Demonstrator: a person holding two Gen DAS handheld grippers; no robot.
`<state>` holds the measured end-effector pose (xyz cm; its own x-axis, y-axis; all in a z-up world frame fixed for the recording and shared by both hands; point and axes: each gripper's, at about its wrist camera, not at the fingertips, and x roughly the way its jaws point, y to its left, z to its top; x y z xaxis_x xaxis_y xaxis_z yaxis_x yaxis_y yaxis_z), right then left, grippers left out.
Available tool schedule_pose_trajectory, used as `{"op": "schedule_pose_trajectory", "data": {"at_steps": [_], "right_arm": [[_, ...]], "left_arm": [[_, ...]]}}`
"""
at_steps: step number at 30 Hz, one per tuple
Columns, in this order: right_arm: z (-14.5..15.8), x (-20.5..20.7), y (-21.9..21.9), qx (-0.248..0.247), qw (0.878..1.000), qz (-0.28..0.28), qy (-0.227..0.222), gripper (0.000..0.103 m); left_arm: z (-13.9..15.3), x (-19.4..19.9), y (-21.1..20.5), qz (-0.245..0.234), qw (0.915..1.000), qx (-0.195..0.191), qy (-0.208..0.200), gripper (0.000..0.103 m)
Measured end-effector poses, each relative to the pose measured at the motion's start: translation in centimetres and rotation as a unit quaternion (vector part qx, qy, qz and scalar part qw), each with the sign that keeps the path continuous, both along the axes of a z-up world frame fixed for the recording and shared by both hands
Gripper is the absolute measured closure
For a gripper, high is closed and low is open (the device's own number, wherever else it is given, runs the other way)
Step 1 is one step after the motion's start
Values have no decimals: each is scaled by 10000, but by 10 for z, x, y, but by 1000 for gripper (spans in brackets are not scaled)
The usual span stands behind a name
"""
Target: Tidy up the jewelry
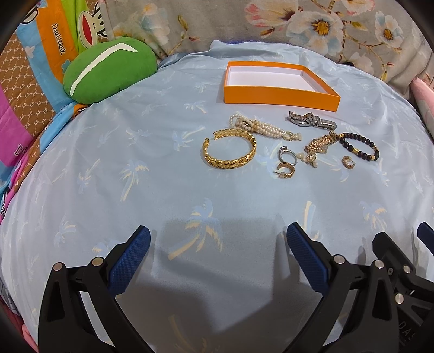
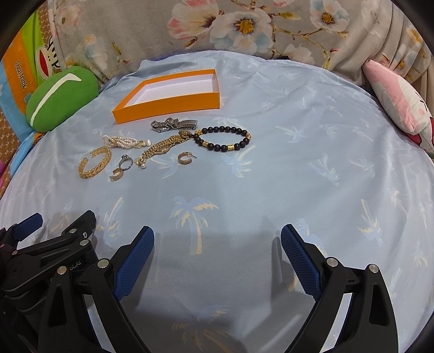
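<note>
Pale blue bedsheet [image 1: 114,152] printed with palm trees, spread over a bed. Nearest, left tool [image 1: 217,244] and right tool [image 2: 217,239], side by side above bare sheet, both spread wide, gripping nothing.

Further off, jewelry loose on the sheet: gold cuff [image 1: 229,149] at left, two small hoop earrings [image 1: 286,169] [image 1: 348,162], silver ring [image 1: 287,154], gold link chain [image 2: 165,144] with pearl ends, pearl strand [image 1: 260,127], dark beaded bracelet [image 2: 222,138] at right, steel watch [image 1: 312,120] farthest of the lot.

Beyond, just past the watch, orange box [image 1: 279,96], white inside, nothing in it. Apparently nothing sorted yet; every piece left to move.

Farthest: green cushion [image 1: 108,70] at left, floral fabric [image 1: 325,24] behind. Chain, ring and pearls partly tangled together, exact count hard to settle; bed edges cut off.
</note>
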<state>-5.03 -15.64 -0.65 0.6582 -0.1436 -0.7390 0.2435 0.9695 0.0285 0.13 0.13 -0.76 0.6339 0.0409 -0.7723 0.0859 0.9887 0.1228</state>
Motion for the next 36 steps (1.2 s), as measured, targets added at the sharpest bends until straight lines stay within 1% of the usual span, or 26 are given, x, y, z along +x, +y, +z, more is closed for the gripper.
{"op": "schedule_pose_trajectory", "data": {"at_steps": [6,11,14,17,22,24,26,27,36], "right_arm": [[0,0,0,9,10000,8,4,10],[1,5,-5,148,9998,99,-61,10],[5,15,-13,-91,9999,53,-42,11],[9,31,-25,-109,9999,27,-69,11],[10,60,-42,5,10000,10,-59,12],[7,71,-45,65,10000,46,-6,15],[5,79,-47,97,9999,68,40,20],[5,83,-48,123,9999,91,37,21],[4,104,-49,233,9995,175,73,21]], "left_arm": [[0,-1,1,8,10000,-12,-15,5],[3,4,1,-26,10000,57,25,5],[6,14,3,-34,9999,-18,127,5],[11,31,9,7,9993,-289,238,5],[15,54,10,91,9997,-185,126,5],[14,61,10,90,9997,-196,153,5],[11,68,8,113,9997,-115,178,5],[9,70,8,126,9997,-82,192,5],[4,87,8,215,9994,-130,241,5]]}}
